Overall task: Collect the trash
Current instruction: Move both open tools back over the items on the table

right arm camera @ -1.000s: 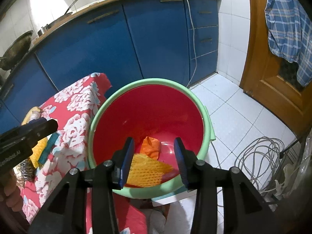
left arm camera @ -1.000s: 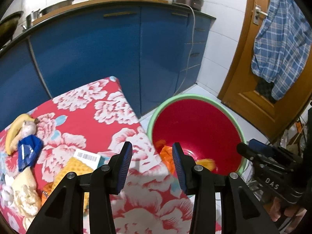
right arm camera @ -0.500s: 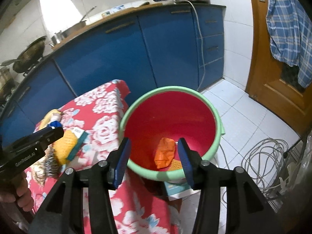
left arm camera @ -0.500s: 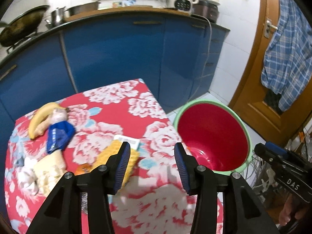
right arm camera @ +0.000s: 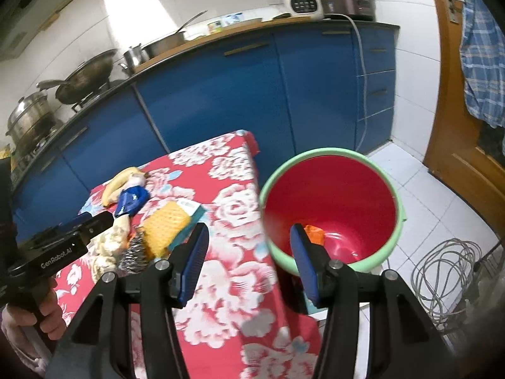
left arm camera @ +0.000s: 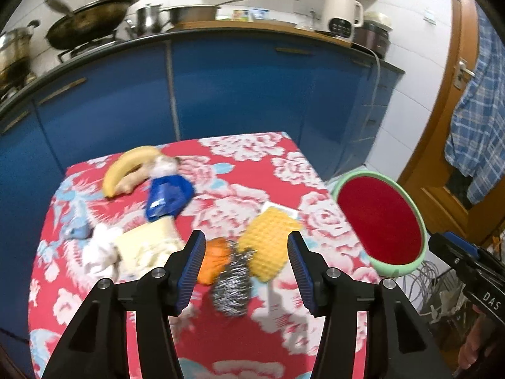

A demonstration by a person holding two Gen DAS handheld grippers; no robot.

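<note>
Red floral cloth-covered table point(left arm camera: 240, 170) before glossy blue kitchen cabinets point(left arm camera: 233, 94), left gripper point(left arm camera: 243, 271) and right gripper point(right arm camera: 249, 259) both empty, jaws opening, crinkly steel scourer point(left arm camera: 232, 287) and yellow waffle sponge point(left arm camera: 268, 246) on cloth (blurred), green-rimmed red plastic bucket point(right arm camera: 331, 154) beside table.

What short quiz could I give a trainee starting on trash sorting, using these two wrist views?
1. True or false: the left tongs grip the steel scourer.
2. What already lies in the red bucket? A) a banana B) an orange wrapper C) nothing
3. Which fruit lies at the far end of the floral tablecloth?

Key:
1. False; the jaws are opening, pads touching nothing.
2. B, the orange wrapper.
3. The banana.
</note>
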